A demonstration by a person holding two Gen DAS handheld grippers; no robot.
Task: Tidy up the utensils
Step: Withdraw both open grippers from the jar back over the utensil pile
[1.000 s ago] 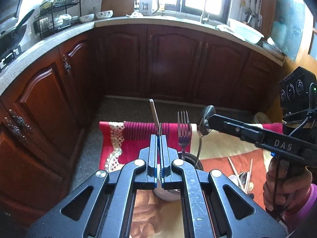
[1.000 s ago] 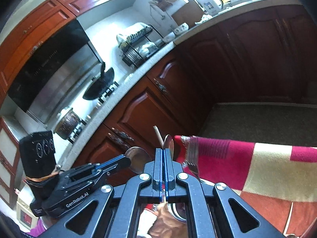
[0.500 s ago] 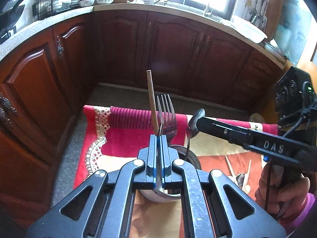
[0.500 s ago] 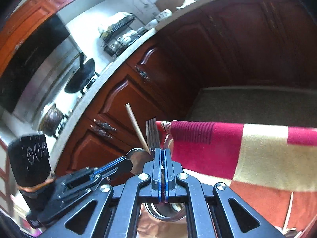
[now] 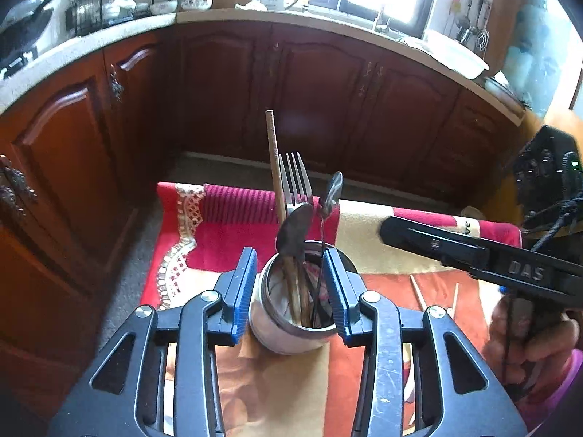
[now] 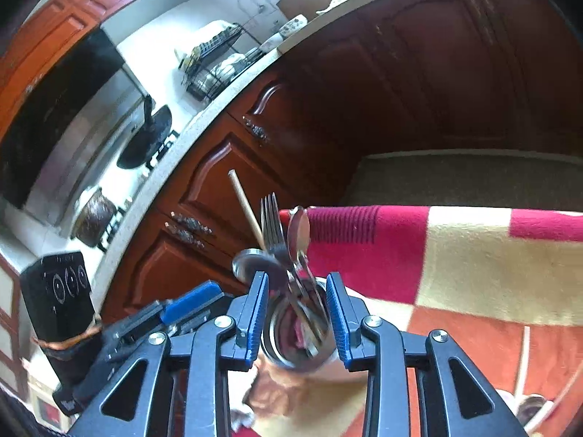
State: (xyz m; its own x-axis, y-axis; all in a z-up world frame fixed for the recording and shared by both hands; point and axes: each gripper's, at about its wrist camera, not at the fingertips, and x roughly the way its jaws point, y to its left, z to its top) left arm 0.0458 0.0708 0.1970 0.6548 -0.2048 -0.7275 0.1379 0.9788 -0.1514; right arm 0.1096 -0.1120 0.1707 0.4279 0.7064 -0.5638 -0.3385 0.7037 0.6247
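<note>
Now that both your claws have sprung open, left claw (image 5: pixel 289 291) and right claw (image 6: pixel 297 318) grip nothing. Each spoon you carried has dropped into the cup (image 5: pixel 291 327) on the bench (image 5: pixel 393 262), beside the fork (image 5: pixel 297 182) and chopstick (image 5: pixel 273 160). Loose chopsticks (image 5: pixel 419 291) still await.

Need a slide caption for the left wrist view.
Left tongs open around a steel cup holding fork, spoons and chopstick.

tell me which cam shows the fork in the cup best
Left wrist view: the fork stands sharp above the metal cup, tines facing the camera. Right wrist view shows it edge-on and partly blurred.
</note>
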